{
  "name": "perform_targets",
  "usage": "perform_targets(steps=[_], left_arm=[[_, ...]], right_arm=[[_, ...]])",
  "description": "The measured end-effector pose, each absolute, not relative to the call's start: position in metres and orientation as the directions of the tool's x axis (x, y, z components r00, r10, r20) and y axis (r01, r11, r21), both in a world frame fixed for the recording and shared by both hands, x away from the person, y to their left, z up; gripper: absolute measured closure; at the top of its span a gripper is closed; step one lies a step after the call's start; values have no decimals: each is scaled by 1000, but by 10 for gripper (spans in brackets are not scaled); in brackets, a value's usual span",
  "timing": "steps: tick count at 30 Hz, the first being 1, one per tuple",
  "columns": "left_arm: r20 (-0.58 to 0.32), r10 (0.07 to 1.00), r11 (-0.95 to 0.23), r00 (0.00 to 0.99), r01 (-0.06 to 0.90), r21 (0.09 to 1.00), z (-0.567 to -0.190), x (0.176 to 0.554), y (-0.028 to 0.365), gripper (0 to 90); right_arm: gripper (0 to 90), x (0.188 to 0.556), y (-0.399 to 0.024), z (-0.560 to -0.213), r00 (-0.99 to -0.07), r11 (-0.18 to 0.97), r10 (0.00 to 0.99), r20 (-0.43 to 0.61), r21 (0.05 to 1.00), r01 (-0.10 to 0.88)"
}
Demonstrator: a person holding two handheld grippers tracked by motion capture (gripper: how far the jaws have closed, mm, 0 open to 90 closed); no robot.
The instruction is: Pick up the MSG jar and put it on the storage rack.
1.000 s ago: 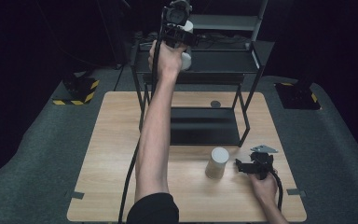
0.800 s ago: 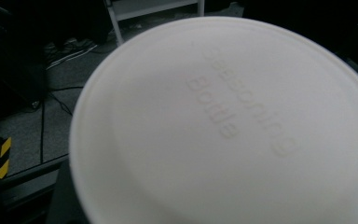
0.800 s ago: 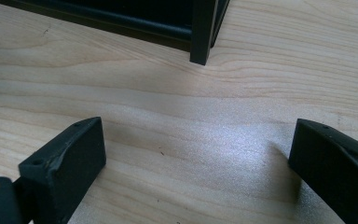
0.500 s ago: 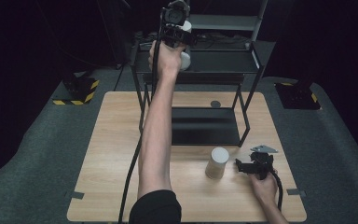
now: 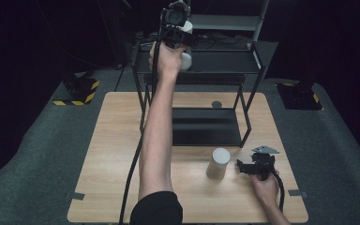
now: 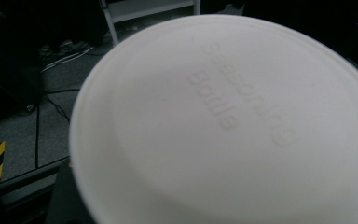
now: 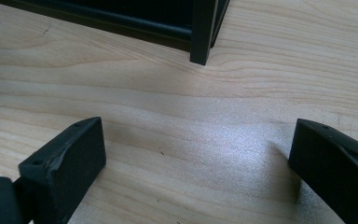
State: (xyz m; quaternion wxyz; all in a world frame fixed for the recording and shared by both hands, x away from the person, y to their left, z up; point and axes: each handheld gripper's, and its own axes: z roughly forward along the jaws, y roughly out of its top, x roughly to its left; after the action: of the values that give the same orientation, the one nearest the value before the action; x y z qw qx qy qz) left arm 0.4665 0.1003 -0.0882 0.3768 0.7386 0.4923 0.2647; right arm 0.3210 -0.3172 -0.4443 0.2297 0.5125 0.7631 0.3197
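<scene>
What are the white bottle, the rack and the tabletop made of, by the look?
Bottle: looks like moulded matte plastic, off-white; raised lettering is formed into its flat end.
Rack: probably metal, matte black; thin square-section legs and flat dark shelves.
Tabletop: pale wood or a wood-look laminate; grain lines run across it, with a soft sheen under the light. Which of the two is unclear.

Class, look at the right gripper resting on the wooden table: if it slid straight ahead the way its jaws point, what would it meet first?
Probably the black metal shelf's front leg: the right gripper, jaws open and empty, points across bare wooden table toward it, though depth is uncertain.
</scene>
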Motion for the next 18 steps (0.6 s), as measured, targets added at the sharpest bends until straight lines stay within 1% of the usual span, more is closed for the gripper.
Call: perform_targets(steps=[7,11,14,18], left_arm=[[20,925,-235,378,531,814,-89,467,101,338],[13,925,-230,380,533,814,-92,469,103,159],[20,927,-229,374,524,821,-94,467,102,97],[19,925,-224,379,506,833,-96,461,104,65]], right_arm=[[31,321,-317,-444,-368,269,929,-22,723,636],[31,321,-317,-444,-369,270,929,-22,723,636],[31,321,-317,-444,-369,270,929,-22,723,636],[31,321,-317,-444,-369,270,929,-22,723,636]])
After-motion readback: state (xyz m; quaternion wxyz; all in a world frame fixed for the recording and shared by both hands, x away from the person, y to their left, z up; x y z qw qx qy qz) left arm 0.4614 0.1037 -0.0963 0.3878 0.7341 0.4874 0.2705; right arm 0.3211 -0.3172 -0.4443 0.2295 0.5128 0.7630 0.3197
